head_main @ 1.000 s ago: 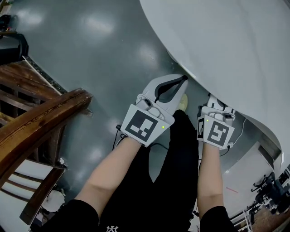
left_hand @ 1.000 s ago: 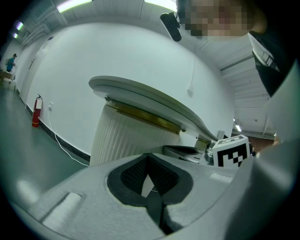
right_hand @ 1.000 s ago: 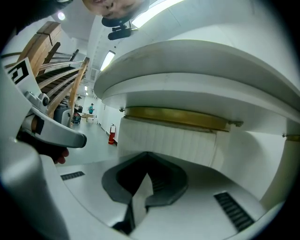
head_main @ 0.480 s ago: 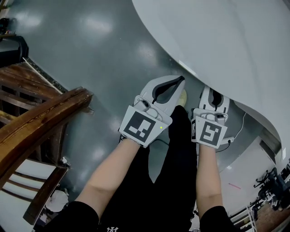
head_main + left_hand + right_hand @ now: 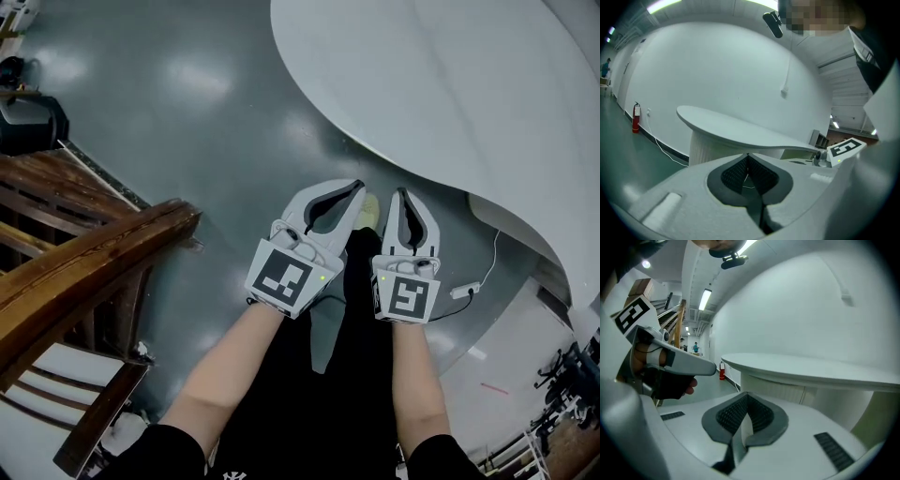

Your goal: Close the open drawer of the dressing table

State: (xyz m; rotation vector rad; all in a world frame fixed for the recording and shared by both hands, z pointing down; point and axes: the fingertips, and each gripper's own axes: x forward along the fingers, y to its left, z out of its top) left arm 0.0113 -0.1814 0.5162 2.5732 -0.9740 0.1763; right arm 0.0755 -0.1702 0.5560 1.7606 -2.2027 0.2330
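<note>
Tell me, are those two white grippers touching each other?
Apart. The head view shows a clear gap between the left gripper and the right gripper; they lie side by side without meeting.

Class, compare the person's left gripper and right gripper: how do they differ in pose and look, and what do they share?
The left gripper slants toward the right, while the right gripper points almost straight ahead. The left marker cube sits rotated and bears a different black pattern from the right marker cube, which sits nearly square. Both grippers are white, with jaws shut on nothing.
</note>
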